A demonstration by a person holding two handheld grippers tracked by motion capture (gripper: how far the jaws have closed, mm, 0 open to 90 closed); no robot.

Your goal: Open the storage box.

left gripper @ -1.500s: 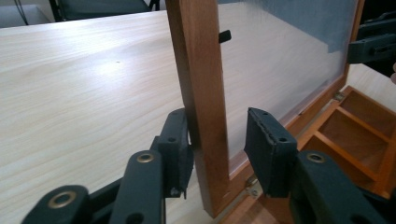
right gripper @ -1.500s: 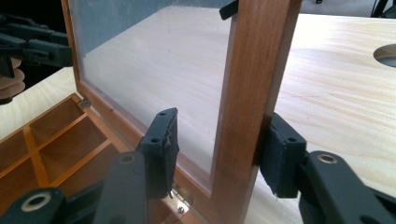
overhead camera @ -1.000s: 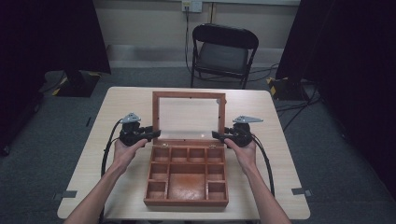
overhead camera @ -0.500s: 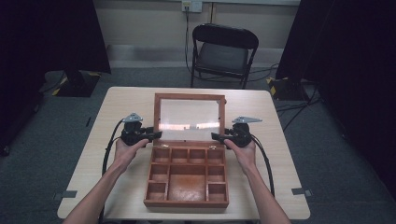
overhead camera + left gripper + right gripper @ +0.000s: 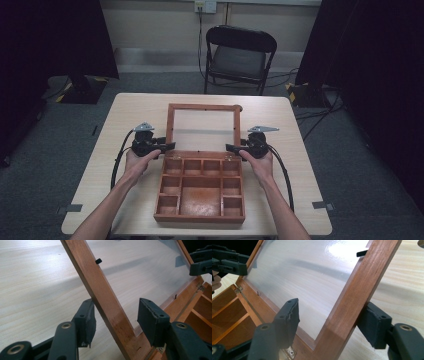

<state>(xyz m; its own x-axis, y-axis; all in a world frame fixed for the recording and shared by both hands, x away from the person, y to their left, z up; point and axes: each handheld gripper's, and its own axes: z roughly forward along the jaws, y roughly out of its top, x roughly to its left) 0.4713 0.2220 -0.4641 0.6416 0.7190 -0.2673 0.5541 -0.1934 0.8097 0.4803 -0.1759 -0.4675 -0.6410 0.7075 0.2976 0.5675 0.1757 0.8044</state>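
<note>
We see a wooden box (image 5: 200,187) at the table (image 5: 125,115) centre, its many compartments open upward, and its glass lid (image 5: 203,126) leans back at 12 o'clock from the hinges. At 9 o'clock of the lid, the left gripper (image 5: 116,317) has its jaws apart around the left frame rail, one pad touching it. At 3 o'clock, the right gripper (image 5: 332,318) stands with jaws apart around the right rail. A black chair (image 5: 239,55) is behind the table.

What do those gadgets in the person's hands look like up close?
Each gripper, left and right, is black with two dark blocky jaws fixed by brass-coloured rivets, a grey three-cornered plate on top and a black cable trailing back. The forearms are bare, no sleeves.
</note>
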